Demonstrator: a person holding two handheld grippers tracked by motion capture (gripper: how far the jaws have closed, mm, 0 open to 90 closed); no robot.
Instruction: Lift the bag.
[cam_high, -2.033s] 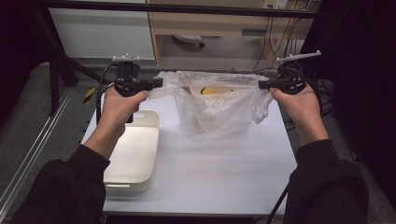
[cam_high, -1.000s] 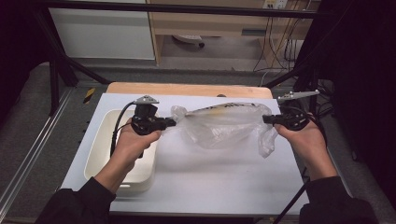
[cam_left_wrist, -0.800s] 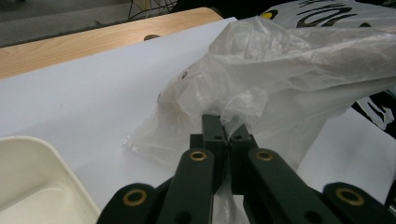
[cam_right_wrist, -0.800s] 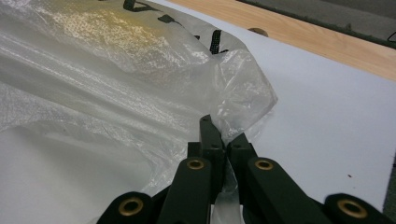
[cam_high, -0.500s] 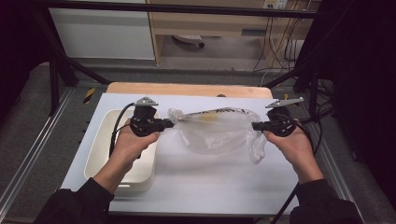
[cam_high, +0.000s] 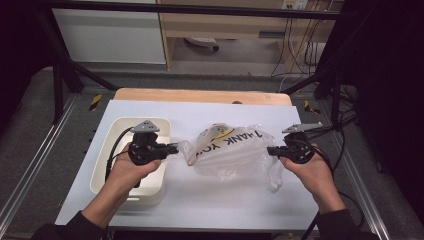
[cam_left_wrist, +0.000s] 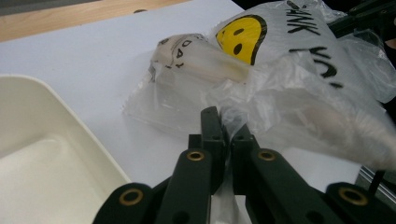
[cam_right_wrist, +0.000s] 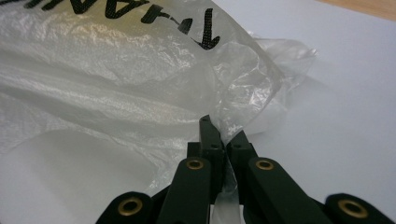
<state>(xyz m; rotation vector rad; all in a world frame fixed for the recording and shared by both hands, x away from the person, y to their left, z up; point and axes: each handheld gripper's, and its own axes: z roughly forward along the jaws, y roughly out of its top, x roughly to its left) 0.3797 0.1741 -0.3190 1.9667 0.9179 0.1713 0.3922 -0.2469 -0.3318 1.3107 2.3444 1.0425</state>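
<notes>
— What we have in hand is the thin, see-through plastic bag printed with a yellow smiley face and black "THANK YOU" lettering (cam_high: 231, 150). It lies crumpled on the white table top (cam_high: 225, 200), a little right of the middle, with a pale, long thing wrapped inside it (cam_left_wrist: 201, 56) that we cannot identify through the film.

— And how do we hold it?

— From both ends. Our left gripper (cam_high: 172, 148) sits at the bag's nine o'clock, jaws pressed together on a fold of the film; in the left gripper view the plastic runs down between the two black jaws. Our right gripper (cam_high: 271, 150) sits at three o'clock, pinching the opposite edge in the same way, and a strip of film shows between its jaws in the right gripper view. A loose flap of the bag hangs toward five o'clock, beside the right hand (cam_high: 312, 172).

— What lies around it?

— At nine o'clock from the bag, under our left hand (cam_high: 131, 167), stands the cream, round-cornered plastic tub (cam_high: 112, 137). At twelve o'clock, past the white top, runs the wooden edge of the table (cam_high: 200, 96).
</notes>
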